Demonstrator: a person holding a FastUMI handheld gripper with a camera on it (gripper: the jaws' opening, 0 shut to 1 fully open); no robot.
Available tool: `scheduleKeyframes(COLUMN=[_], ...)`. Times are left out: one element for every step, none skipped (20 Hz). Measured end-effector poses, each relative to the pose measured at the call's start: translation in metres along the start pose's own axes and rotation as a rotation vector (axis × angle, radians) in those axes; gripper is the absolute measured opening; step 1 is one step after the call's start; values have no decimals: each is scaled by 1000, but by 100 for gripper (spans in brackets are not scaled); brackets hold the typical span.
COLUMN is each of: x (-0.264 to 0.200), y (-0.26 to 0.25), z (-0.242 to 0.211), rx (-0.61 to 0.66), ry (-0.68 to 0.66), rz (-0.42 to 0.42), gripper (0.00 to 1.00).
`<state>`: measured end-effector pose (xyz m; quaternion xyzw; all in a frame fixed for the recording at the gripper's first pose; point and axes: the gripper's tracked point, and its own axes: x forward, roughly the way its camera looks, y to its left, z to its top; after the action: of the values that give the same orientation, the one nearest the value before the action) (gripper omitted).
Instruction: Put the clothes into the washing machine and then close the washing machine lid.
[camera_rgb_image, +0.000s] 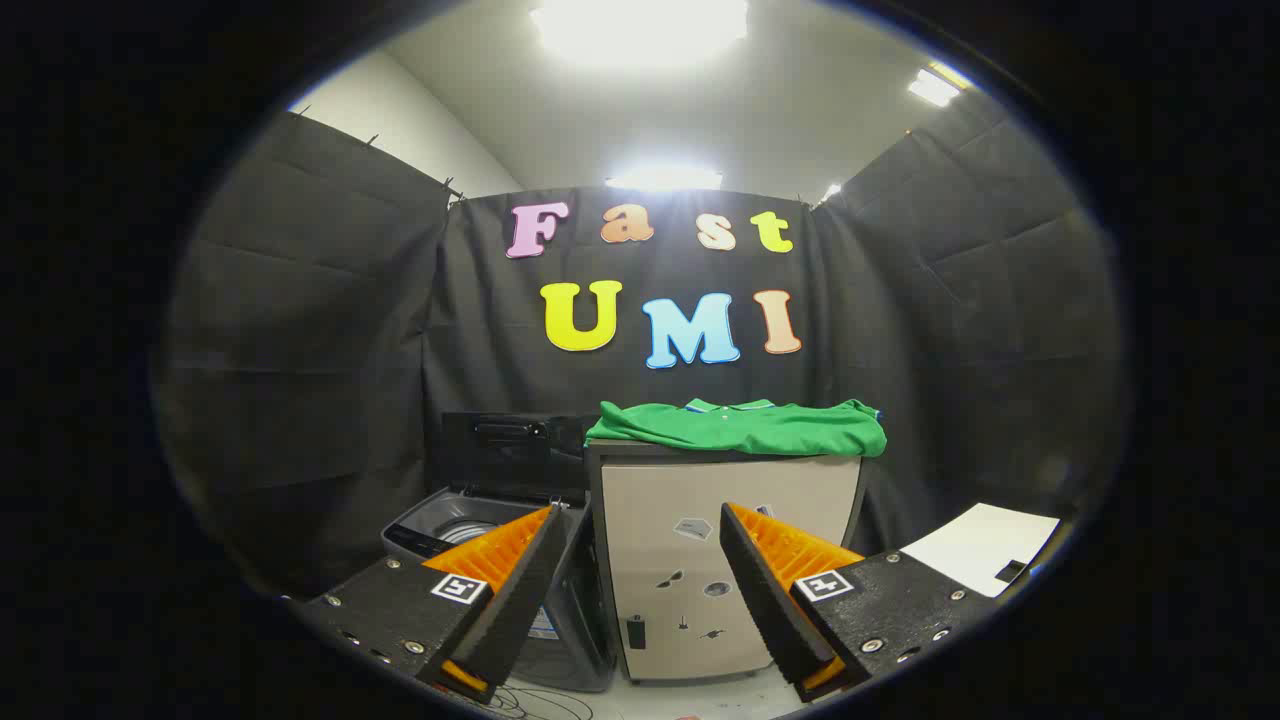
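A green polo shirt (740, 428) lies folded flat on top of a beige cabinet (735, 500), well beyond my fingers. Left of the cabinet stands a grey top-loading washing machine (440, 530) with its dark lid (512, 455) raised upright, and part of the drum opening shows behind my left finger. My gripper (640, 525) is open, its fingers spread wide with nothing between them. It is held back from both the cabinet and the washer.
The cabinet front (700, 590) carries small stickers. A white surface (985, 548) lies low to the right of the cabinet. Thin cables (540, 702) run on the floor below the washer. Black cloth walls close the booth on three sides.
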<state>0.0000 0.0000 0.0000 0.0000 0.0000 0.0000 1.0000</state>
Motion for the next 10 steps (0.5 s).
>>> scheduleKeyframes(x=[0,-1,0,0,1,1,1,1,2,2], y=[-1,-1,-1,-1,-1,0,0,1,1,1], z=[0,0,0,-1,-1,-2,-1,-2,0,0], rx=[0,-2,-4,-3,-1,1,1,-2,-5,-7], ry=[-1,-1,-1,-1,1,2,3,4,3,4], rz=[-2,-2,-2,-1,0,1,4,7,8,8], gripper=[96,96,96,96,96,96,96,96,96,96])
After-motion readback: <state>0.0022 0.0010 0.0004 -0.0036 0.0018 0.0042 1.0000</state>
